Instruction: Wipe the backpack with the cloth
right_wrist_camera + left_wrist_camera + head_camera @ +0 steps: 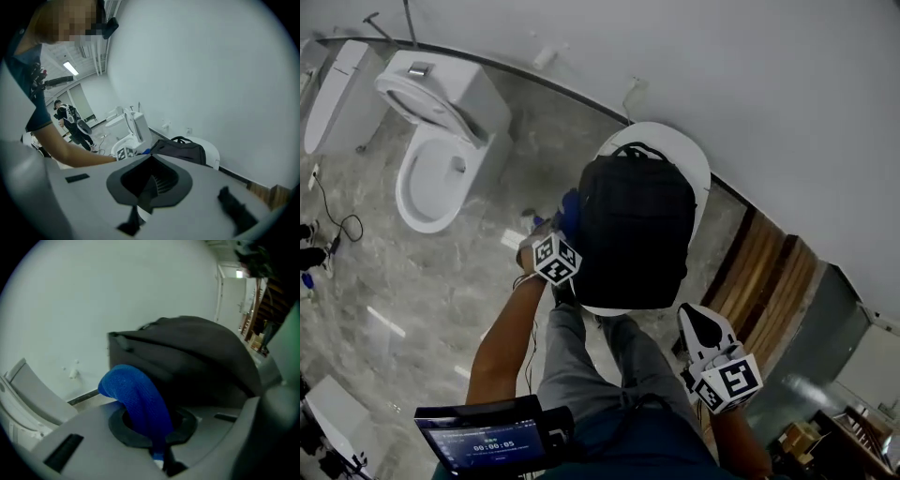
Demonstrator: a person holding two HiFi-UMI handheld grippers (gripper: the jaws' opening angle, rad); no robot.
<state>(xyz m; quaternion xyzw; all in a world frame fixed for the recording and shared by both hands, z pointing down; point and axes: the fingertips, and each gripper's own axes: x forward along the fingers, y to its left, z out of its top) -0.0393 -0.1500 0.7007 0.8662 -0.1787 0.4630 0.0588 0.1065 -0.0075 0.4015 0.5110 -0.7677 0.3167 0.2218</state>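
A black backpack (633, 230) lies flat on a white rounded stand (694, 159) by the wall. My left gripper (565, 234) is at the backpack's left edge, shut on a blue cloth (570, 210). In the left gripper view the blue cloth (138, 401) hangs out of the left gripper (152, 427), with the backpack (197, 357) close ahead. My right gripper (700, 319) is near the stand's front right corner, shut and holding nothing. In the right gripper view the right gripper (150, 183) points toward the backpack (180, 150) from farther off.
A white toilet (441, 159) stands on the marble floor to the left, with another fixture (337, 94) beyond it. Wooden slats (769, 272) lie to the right of the stand. Cables (337, 225) trail on the floor. Another person (70, 123) stands in the background.
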